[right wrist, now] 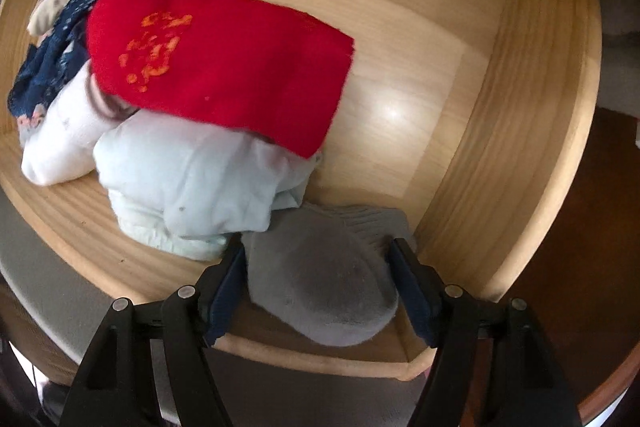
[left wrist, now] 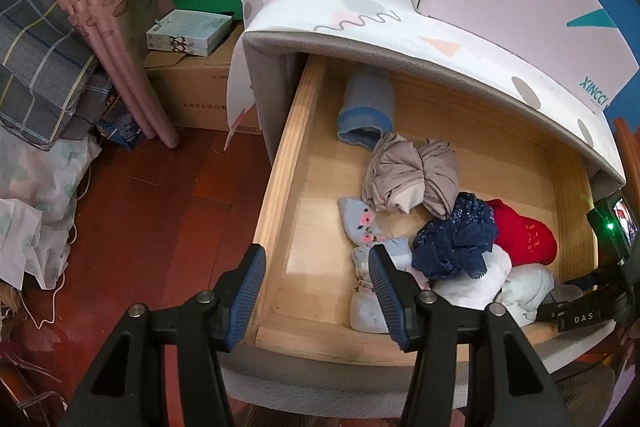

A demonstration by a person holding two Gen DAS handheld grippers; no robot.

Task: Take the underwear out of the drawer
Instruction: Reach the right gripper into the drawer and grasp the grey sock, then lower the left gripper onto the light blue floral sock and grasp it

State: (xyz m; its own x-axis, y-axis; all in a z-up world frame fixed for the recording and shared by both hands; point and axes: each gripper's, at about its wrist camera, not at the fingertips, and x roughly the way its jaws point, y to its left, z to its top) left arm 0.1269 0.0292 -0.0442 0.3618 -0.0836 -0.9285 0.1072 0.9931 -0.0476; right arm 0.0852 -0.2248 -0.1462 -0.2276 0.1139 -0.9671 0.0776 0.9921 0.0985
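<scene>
Straddling the grey garment [right wrist: 324, 287] at the drawer's [right wrist: 500, 187] lower-right corner, your right gripper [right wrist: 320, 283] stands half-open, not yet clamped, for a clean pinch, while your left gripper [left wrist: 316, 291] hovers half-open and empty.

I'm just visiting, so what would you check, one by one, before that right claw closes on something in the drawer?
1. Drawer pulled open: ok.
2. Right gripper down inside the drawer: ok.
3. Something between its fingers: ok, the grey piece sits there.
4. Pads pressing the grey piece: cannot tell; they stand at its sides.
5. Grey piece is underwear, not a sock: cannot tell.
6. Left gripper out of the way: ok, open and holding nothing at the drawer's front left.
</scene>
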